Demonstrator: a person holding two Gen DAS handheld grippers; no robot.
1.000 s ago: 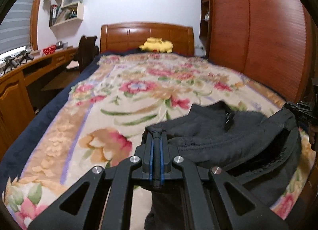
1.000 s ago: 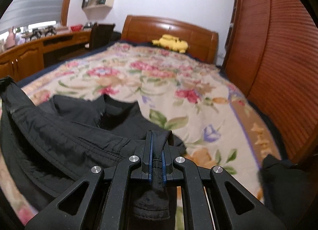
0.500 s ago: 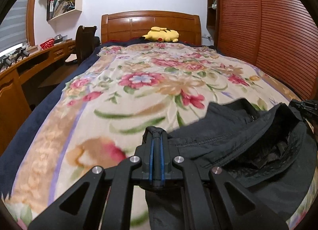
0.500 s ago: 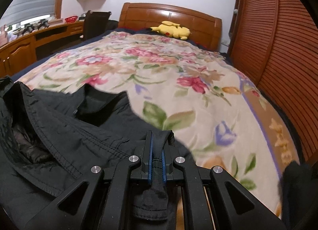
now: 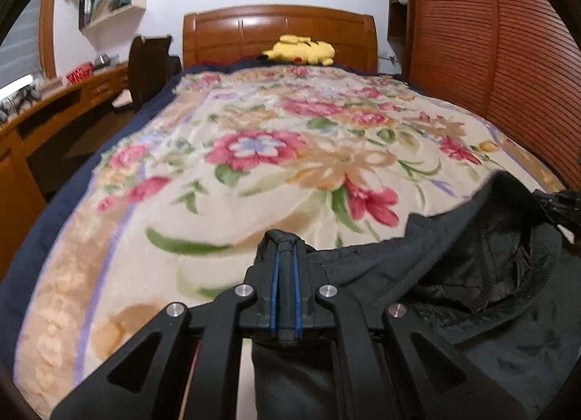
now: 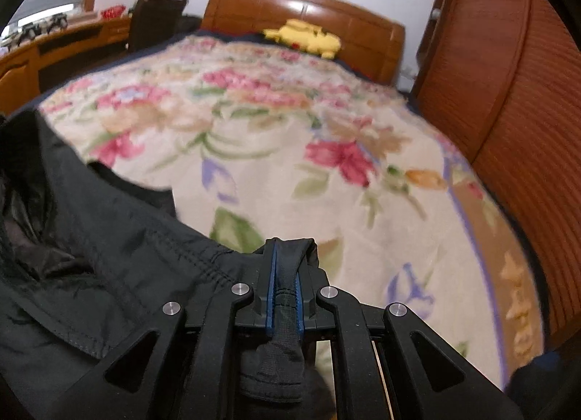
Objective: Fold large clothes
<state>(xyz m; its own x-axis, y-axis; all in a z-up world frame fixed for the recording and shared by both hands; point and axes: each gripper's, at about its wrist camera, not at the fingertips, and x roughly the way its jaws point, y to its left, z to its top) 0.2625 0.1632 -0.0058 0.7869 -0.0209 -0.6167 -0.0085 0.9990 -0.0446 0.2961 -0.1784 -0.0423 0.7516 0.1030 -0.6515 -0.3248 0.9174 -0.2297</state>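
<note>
Left gripper: jaws closed tight on a bunched edge of the black padded jacket. Right gripper: jaws likewise clamped, a stitched hem tab pinched between them. The jacket hangs spanned between the two grips over the near end of the floral blanket, apparently to spread it flat for folding. Its long axis, as held, runs left to right across the bed; the opening with quilted lining faces up. Which end is the collar cannot be determined.
</note>
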